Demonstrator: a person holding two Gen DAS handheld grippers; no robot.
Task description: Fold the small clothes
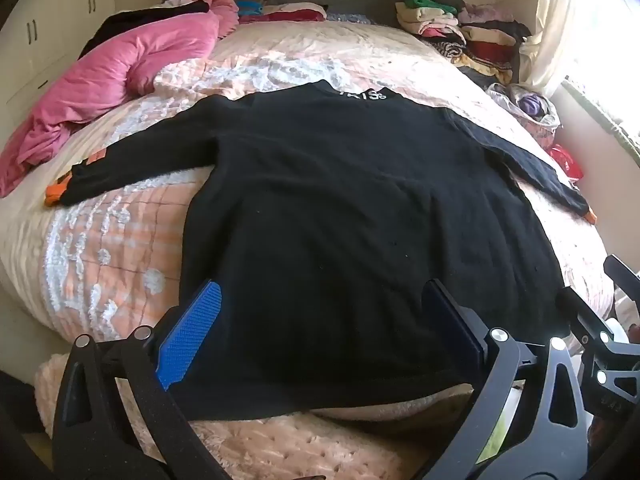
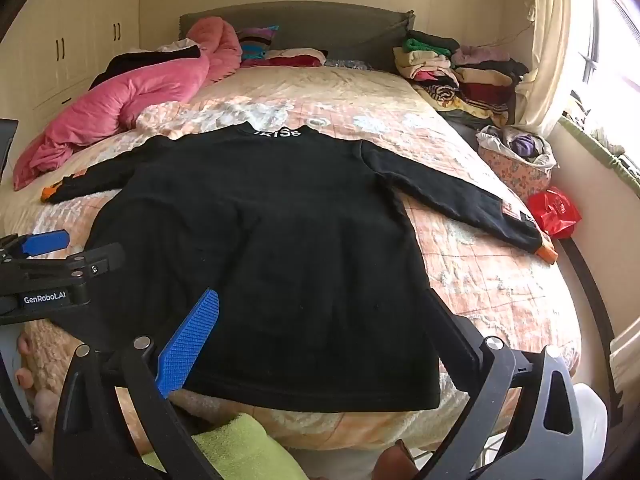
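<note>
A black long-sleeved top (image 1: 340, 208) lies flat on the bed, collar away from me, both sleeves spread out with orange cuffs; it also shows in the right wrist view (image 2: 272, 248). My left gripper (image 1: 324, 320) is open above the hem, its blue pad (image 1: 188, 336) at the top's left edge. My right gripper (image 2: 320, 336) is open above the hem's right part, empty. The left gripper (image 2: 60, 256) shows at the left of the right wrist view, and the right gripper's body (image 1: 600, 328) at the right edge of the left wrist view.
The bed has a peach quilt (image 1: 120, 240). A pink blanket (image 1: 112, 80) lies at the far left. Stacks of folded clothes (image 1: 460, 28) sit at the far right by the headboard. A basket of clothes (image 2: 516, 156) and a red bag (image 2: 554, 212) lie right of the bed.
</note>
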